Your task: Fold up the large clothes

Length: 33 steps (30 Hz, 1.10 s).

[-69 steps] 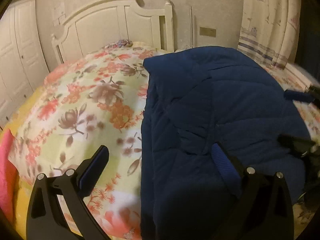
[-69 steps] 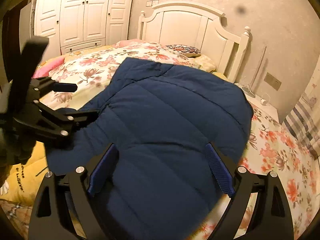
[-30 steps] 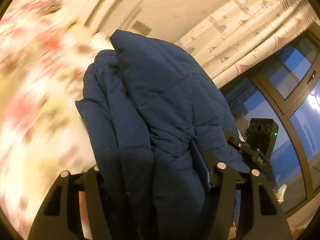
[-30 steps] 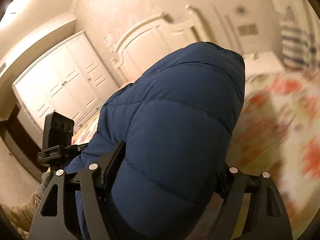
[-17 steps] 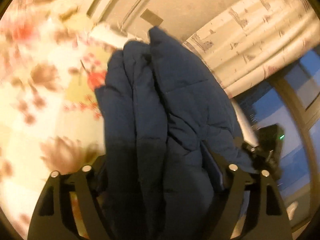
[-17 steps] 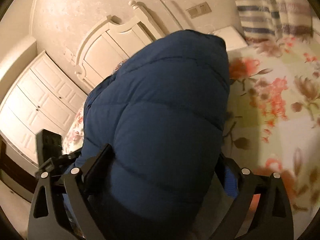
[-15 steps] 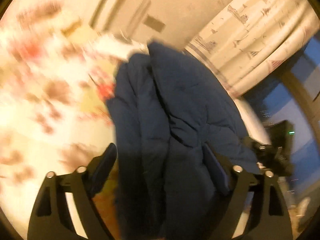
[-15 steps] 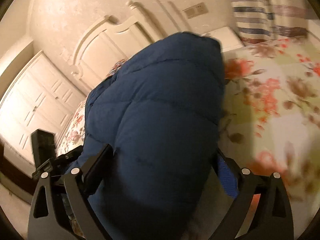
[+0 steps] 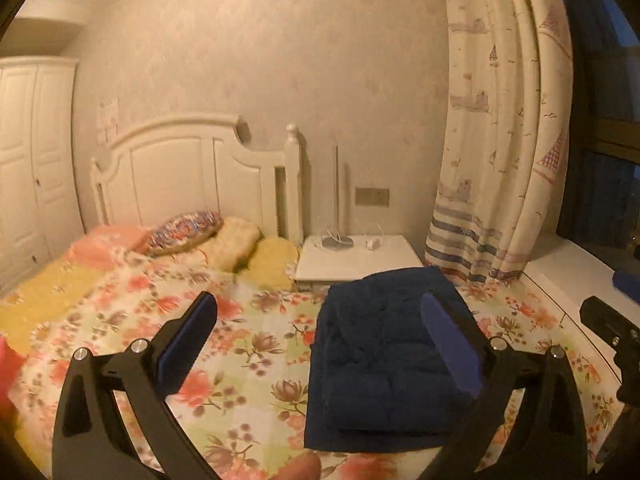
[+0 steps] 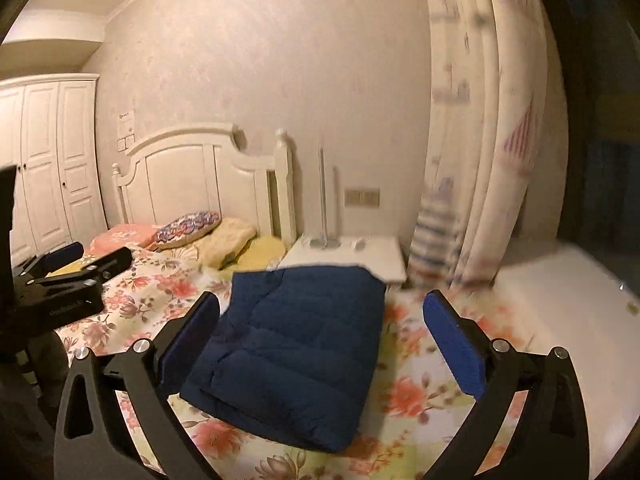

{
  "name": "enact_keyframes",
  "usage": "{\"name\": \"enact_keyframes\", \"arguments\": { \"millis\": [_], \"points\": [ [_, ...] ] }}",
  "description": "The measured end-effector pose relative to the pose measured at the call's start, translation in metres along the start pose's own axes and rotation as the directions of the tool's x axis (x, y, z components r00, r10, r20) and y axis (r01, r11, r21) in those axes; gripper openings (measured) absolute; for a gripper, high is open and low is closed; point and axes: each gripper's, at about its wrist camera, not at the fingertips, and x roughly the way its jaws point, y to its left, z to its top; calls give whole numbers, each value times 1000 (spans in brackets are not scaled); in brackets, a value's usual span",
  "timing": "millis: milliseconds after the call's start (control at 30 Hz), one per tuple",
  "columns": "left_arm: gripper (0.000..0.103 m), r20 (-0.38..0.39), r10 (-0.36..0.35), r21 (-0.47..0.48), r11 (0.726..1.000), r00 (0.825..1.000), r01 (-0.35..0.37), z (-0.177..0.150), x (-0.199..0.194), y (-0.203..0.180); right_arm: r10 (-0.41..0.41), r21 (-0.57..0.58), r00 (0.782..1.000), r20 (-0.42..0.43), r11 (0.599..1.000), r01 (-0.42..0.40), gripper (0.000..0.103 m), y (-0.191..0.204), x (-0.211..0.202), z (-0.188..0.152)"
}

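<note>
Nearest to me, my left gripper [image 9: 316,344] hangs above the bed with its jaws spread wide and nothing between them; its blue pads [image 9: 186,344] frame only quilt and part of the garment beyond. My right gripper [image 10: 320,336] is likewise spread and empty, raised clear of the fabric.

Just past both tools, the navy padded jacket [image 10: 296,344] lies on the floral bedspread [image 9: 248,360] toward the bed's window side, near the white nightstand [image 9: 360,256]. It sits as a thick, roughly rectangular bundle with stacked layers showing along its near edge and quilted seams running across the top. No sleeve or hood trails out that I can see.

I judge the folding of this piece essentially done: it is compact, released and resting on its own. What may remain is squaring a slightly uneven lower layer, or moving on to another garment, though I see none waiting.

Farther off are the pillows [image 9: 224,236], the white headboard [image 9: 192,176] and the curtain [image 9: 500,140].
</note>
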Motion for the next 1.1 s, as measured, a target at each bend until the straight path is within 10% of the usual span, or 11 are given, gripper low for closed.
{"name": "enact_keyframes", "arguments": {
  "millis": [333,1100],
  "points": [
    [101,35,1,4,1000,999,-2,-24,-58,-12,-6,-71,999,-33,997,3,98,19,-31,-17],
    [101,-35,-15,14,1000,999,15,-51,-47,-12,29,-95,994,-106,995,-39,98,32,-14,-38]
  ]
}}
